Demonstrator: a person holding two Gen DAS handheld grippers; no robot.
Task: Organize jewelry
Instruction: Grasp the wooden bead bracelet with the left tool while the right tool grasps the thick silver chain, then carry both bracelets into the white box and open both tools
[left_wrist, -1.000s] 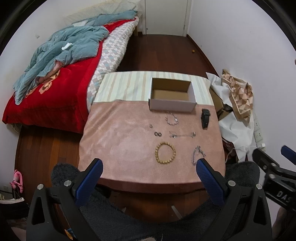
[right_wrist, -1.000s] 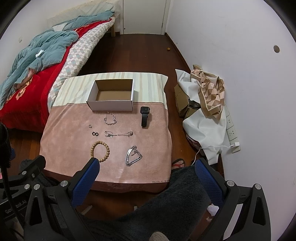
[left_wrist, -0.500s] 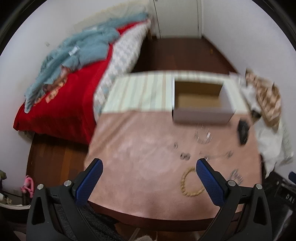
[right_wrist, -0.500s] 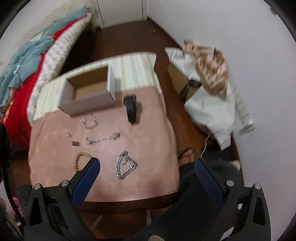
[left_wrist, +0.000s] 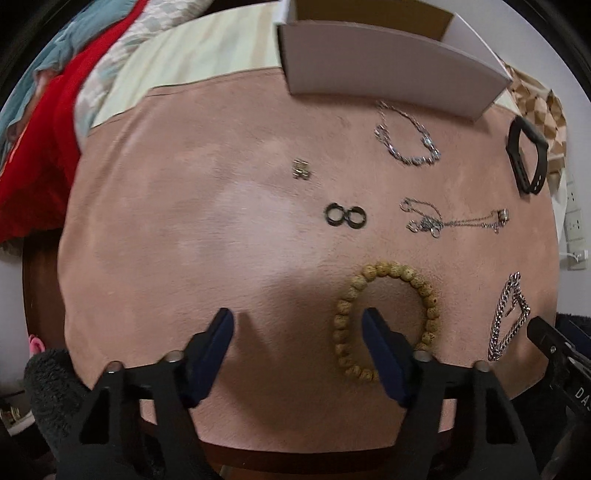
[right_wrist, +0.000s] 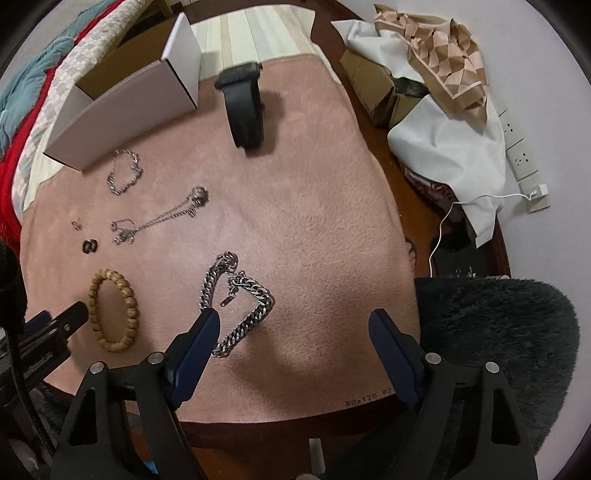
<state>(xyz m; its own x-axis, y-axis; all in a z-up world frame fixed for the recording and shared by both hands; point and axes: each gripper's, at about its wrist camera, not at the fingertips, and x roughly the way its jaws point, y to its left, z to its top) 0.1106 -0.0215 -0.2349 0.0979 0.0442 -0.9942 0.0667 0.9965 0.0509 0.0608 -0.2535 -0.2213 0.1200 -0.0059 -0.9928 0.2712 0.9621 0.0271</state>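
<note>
1. Both grippers point straight down at the pink mat (left_wrist: 184, 221), low over its near edge.
2. Left gripper (left_wrist: 297, 321): jaws have just been closing and stand at a middling gap, gripping nothing. The right finger (left_wrist: 380, 343) sits inside the loop of the bead bracelet (left_wrist: 384, 314); the left finger is on bare mat outside the loop, so the bracelet's left arc lies between them.
3. Right gripper (right_wrist: 291, 325): jaws have just been closing slightly and stand wide, empty. The heavy chain bracelet (right_wrist: 236, 295) lies touching or just ahead of the left finger (right_wrist: 199, 339), mostly outside the gap.
4. Step in hand, by judgement: the approach to the first pick; no jewelry is lifted yet.
5. Next move, by judgement: the left gripper closes on the bead arc; the right gripper shifts toward its left to centre the chain, then closes.
6. Destination, likely: the open box (left_wrist: 388, 74), far ahead of both tools, with the thin chains, rings (left_wrist: 345, 215) and watch (right_wrist: 243, 107) between.
</note>
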